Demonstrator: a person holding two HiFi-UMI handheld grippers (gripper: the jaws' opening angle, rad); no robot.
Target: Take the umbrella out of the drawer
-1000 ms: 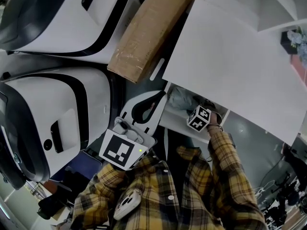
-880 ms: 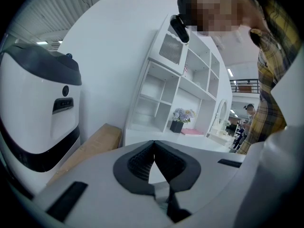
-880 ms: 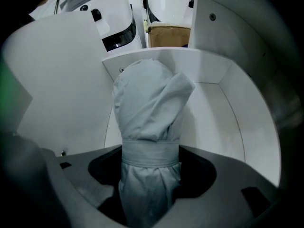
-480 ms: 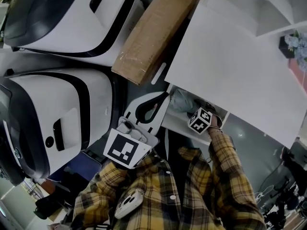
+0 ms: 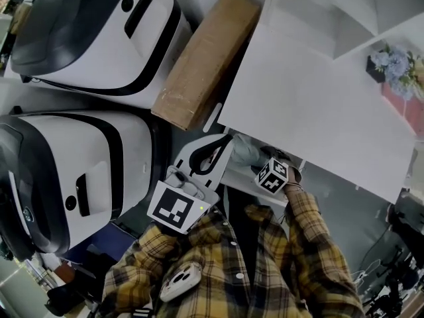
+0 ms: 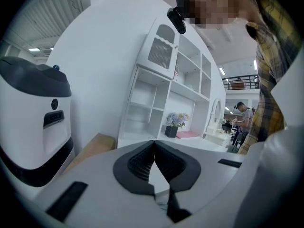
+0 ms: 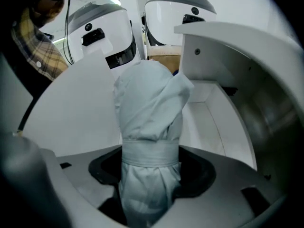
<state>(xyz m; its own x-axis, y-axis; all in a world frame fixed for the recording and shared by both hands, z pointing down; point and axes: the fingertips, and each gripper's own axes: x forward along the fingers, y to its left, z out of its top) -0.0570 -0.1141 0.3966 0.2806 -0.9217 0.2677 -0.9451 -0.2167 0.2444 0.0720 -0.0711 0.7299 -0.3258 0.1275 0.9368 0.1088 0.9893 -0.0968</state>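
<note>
A folded pale grey umbrella (image 7: 151, 122), wrapped with its strap, stands between the jaws of my right gripper (image 7: 151, 177), which is shut on it. Behind it is the open white drawer (image 7: 213, 113). In the head view the umbrella (image 5: 244, 150) pokes out of the drawer (image 5: 246, 175) under the white tabletop (image 5: 311, 105), with the right gripper's marker cube (image 5: 273, 175) just beside it. My left gripper (image 5: 227, 138) hovers at the drawer's left end, shut and holding nothing. Its pads (image 6: 142, 160) meet at the tip in the left gripper view.
Two large white-and-black machines (image 5: 86, 38) (image 5: 66, 171) stand on the left. A long cardboard box (image 5: 205, 58) lies between them and the table. A white shelf unit (image 5: 331, 12) and a pot of flowers (image 5: 394, 65) are at the far right.
The right gripper has lifted with the umbrella, which now shows more above the drawer. The left gripper has risen slightly, still shut.
</note>
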